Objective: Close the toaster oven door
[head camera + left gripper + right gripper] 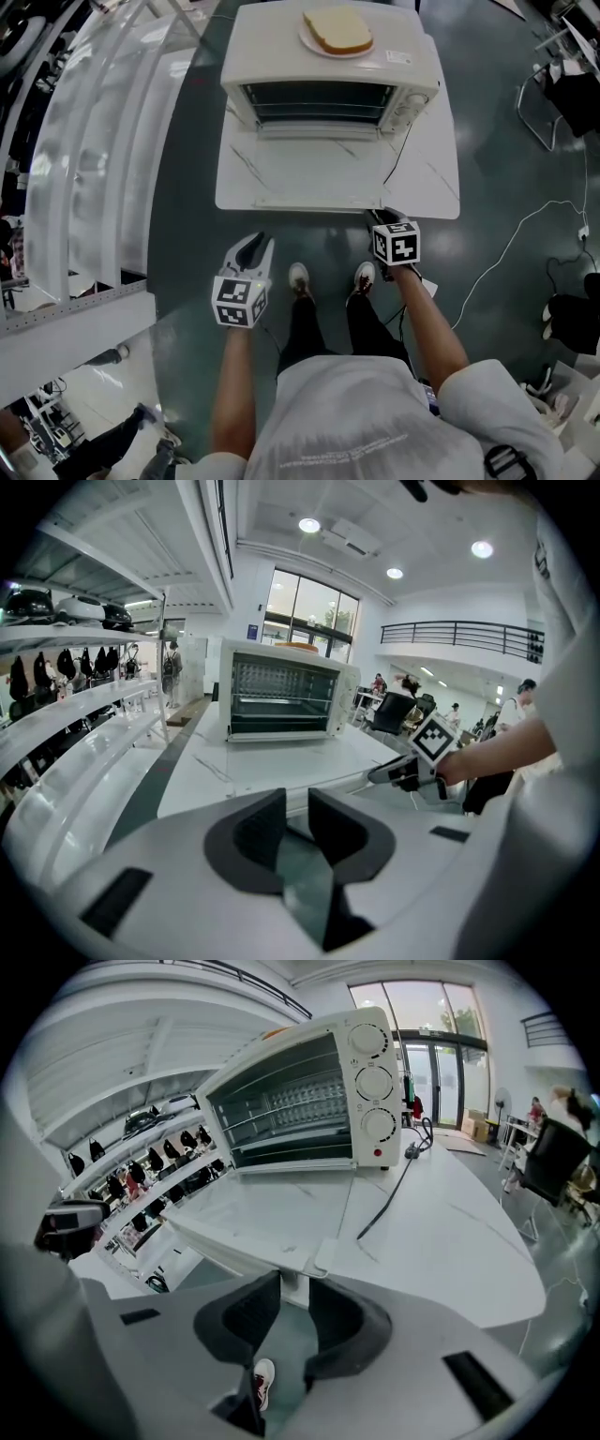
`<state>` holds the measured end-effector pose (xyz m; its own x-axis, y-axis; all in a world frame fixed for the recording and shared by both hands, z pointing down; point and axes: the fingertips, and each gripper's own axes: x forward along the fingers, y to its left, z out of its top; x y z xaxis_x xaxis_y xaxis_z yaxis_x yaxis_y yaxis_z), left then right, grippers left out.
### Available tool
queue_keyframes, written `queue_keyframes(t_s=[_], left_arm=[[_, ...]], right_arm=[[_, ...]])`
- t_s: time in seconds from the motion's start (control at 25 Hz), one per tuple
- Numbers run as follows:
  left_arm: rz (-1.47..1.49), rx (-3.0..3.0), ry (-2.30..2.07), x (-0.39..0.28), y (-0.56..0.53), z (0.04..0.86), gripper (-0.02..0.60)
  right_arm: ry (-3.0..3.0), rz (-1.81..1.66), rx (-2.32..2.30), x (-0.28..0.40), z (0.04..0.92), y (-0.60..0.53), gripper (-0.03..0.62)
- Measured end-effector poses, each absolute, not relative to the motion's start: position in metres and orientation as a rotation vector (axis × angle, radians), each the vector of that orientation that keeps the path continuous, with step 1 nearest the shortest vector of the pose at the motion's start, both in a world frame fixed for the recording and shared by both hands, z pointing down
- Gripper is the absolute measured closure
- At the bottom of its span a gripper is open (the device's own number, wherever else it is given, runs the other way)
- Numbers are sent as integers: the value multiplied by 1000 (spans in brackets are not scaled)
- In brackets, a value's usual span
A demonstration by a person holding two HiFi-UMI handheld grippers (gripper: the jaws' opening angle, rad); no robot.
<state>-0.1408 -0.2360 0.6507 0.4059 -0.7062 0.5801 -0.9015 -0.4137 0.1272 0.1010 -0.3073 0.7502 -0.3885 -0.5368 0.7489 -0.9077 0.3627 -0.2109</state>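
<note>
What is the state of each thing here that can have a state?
Toaster oven door: fully open, folded down flat.
Toaster oven: no food visible inside.
Bread slice: on a plate on the oven's top.
Right gripper: jaws closed on the door handle.
Left gripper: jaws slightly apart, empty.

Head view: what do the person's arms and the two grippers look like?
Both the left gripper and right gripper are white shells with dark grey fingers, each carrying a cube of black-and-white square markers. Arms are bare below the short sleeves of a light grey T-shirt.
</note>
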Motion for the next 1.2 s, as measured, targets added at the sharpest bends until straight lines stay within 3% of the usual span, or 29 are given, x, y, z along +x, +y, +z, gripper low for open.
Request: queue_keyframes(t_s=[1.2], left_arm=[[485, 2392, -1421, -137, -293, 575, 508]], right_arm=[[-2260, 716, 1351, 99, 628, -362, 480]])
